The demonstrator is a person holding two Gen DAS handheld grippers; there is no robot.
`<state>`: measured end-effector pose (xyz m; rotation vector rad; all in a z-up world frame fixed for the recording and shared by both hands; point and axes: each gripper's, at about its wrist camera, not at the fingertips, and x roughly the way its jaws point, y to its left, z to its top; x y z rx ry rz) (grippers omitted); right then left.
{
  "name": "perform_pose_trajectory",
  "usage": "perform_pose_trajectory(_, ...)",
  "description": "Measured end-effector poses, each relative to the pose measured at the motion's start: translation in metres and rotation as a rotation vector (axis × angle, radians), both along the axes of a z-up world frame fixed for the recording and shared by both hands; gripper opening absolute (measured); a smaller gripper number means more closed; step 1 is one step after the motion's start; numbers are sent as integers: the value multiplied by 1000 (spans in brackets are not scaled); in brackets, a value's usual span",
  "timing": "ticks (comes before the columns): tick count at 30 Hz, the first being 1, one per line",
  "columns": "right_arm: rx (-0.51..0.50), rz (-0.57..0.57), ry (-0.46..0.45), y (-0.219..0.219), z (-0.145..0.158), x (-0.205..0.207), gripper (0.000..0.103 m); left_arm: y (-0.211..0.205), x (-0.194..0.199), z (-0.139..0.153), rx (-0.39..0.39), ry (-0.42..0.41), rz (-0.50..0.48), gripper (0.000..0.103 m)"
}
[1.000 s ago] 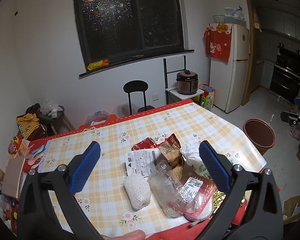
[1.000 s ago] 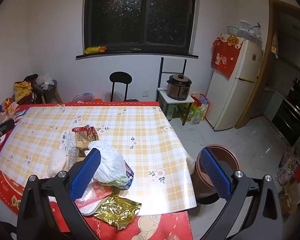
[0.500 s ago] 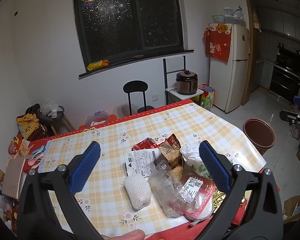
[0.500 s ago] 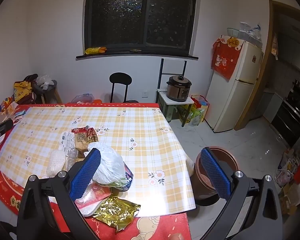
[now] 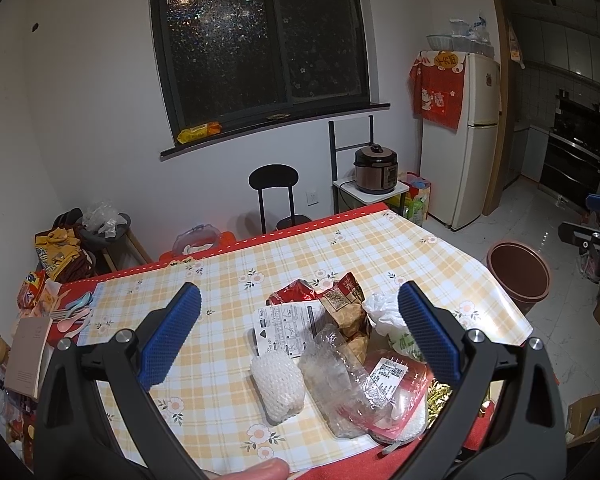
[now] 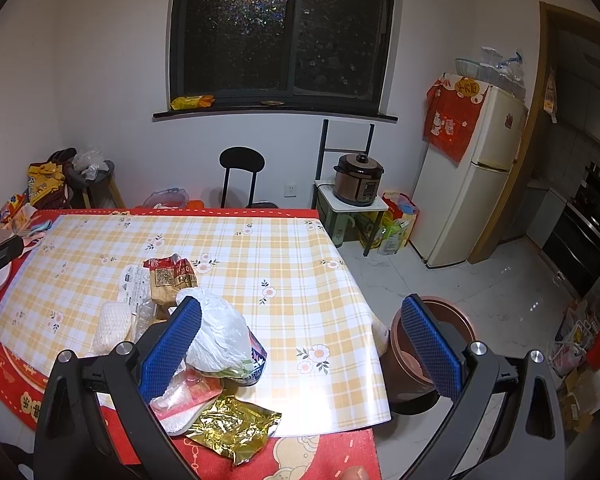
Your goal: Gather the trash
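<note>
Both tools, left [image 5: 300,336] and right [image 6: 300,340], hover over trash [image 5: 340,344] (jaws spread).

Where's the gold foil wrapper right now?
In the right wrist view, the gold foil wrapper lies crumpled at the table's near edge on the red cloth, just below the white plastic bag.

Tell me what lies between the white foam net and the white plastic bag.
In the left wrist view, a crumpled clear plastic wrapper lies between the foam net and the plastic bag.

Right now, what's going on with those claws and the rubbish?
Left gripper open, right gripper open, both empty. Trash pile untouched on table. Bin beside table, path clear.
</note>
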<state>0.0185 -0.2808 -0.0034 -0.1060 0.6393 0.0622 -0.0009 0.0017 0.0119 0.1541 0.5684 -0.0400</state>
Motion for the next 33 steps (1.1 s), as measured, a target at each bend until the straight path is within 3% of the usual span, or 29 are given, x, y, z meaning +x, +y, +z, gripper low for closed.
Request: perform_pose_trajectory(33,-4,-1,-2,1,5,0,99,5,-1,2,-7,-3,-1,97)
